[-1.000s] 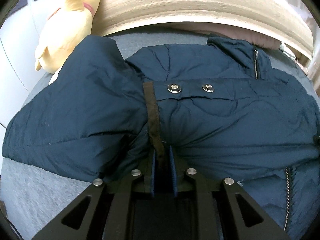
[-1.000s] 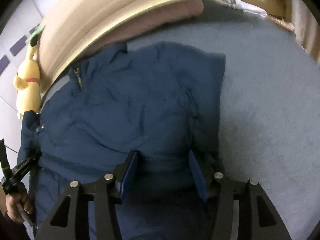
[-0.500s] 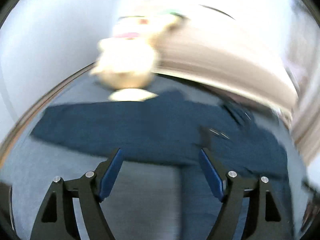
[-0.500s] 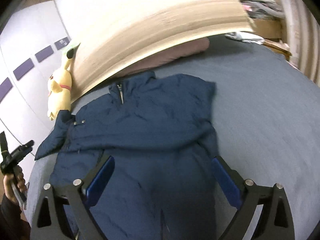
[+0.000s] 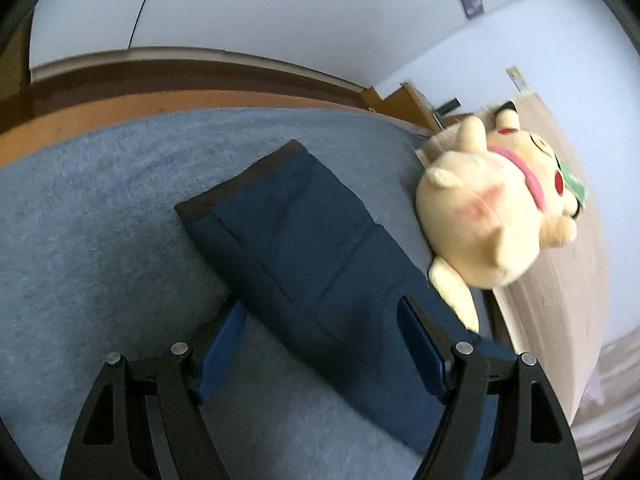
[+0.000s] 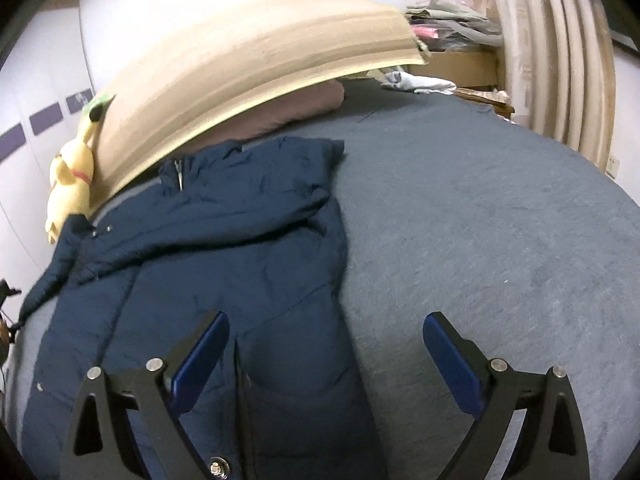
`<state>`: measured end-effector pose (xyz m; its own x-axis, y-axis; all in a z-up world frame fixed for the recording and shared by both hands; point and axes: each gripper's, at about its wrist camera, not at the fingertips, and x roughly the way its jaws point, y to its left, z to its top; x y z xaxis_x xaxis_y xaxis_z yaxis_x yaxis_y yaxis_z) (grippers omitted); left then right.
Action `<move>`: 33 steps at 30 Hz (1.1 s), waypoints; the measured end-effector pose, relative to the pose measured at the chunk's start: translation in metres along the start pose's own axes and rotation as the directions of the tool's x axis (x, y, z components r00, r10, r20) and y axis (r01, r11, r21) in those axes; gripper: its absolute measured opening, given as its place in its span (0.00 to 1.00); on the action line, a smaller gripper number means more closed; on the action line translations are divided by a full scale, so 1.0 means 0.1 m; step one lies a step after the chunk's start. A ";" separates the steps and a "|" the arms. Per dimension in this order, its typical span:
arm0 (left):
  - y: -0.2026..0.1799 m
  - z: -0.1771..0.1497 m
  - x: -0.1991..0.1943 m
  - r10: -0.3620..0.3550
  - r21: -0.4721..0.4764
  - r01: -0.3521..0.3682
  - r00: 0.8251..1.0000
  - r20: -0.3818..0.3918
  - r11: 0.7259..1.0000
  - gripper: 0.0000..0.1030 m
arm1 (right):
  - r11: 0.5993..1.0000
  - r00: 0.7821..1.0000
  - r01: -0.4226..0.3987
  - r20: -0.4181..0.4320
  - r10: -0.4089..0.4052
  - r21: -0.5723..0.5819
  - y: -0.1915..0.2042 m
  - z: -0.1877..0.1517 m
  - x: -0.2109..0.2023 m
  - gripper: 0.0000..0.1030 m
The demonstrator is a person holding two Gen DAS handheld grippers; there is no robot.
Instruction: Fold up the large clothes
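Navy jacket [image 6: 224, 248] flat on grey bed [image 6: 480, 220], no legible labels; left claw [image 5: 320, 332] and right claw [image 6: 326, 352] both spread apart.

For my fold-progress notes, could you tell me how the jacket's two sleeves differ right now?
The left sleeve lies stretched straight out onto the bed cover, its dark cuff showing, beside the plush toy. The right sleeve is folded across the jacket's chest. The left gripper straddles the first; the right gripper hovers near the hem. Both grippers are open.
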<state>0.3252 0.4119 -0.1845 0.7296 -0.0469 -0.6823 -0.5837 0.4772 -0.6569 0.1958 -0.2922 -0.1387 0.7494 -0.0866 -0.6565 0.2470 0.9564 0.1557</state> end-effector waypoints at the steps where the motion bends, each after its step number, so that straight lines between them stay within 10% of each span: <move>1: 0.00 0.01 0.03 0.006 0.001 -0.006 1.000 0.011 1.000 0.76 | 1.000 1.000 0.004 -0.005 -0.004 -0.006 0.01 0.00 0.02 0.96; 3: -0.03 0.03 0.07 0.022 -0.004 -0.022 1.000 0.017 1.000 0.70 | 1.000 1.000 0.001 -0.019 -0.001 -0.004 -0.01 -0.01 0.07 0.96; 4: -0.03 0.06 0.10 0.054 -0.002 -0.054 0.998 0.022 0.999 0.59 | 1.000 1.000 0.001 -0.028 -0.001 0.002 -0.03 -0.02 0.10 0.96; 5: -0.05 0.08 0.15 0.107 0.006 -0.107 0.994 0.013 0.994 0.26 | 1.000 0.999 0.002 -0.033 -0.001 0.009 -0.03 -0.04 0.11 0.96; 8: -0.09 0.15 0.13 0.146 0.044 -0.146 0.989 0.001 0.988 0.10 | 0.999 0.999 -0.007 -0.043 0.009 0.038 -0.10 -0.06 0.15 0.96; 12: -0.59 0.06 -0.23 0.186 0.247 -0.217 0.972 0.144 0.944 0.07 | 0.997 0.998 -0.026 -0.049 0.030 0.069 -0.16 -0.10 0.16 0.96; 20: -2.05 -0.54 -1.14 -0.043 0.572 -0.167 0.941 0.335 0.803 0.07 | 0.989 0.994 -0.090 -0.053 0.097 0.116 -0.25 -0.12 0.16 0.96; 33: -3.69 -2.48 -1.25 -0.281 0.873 0.046 0.954 0.106 0.486 0.07 | 0.969 0.986 -0.161 -0.017 0.167 0.187 -0.37 -0.15 0.12 0.96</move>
<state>0.3614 0.0244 0.0636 0.8974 -0.0859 -0.4327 0.0613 0.9956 -0.0705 0.1863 -0.3244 -0.1630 0.7699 0.0794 -0.6333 0.2333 0.8885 0.3951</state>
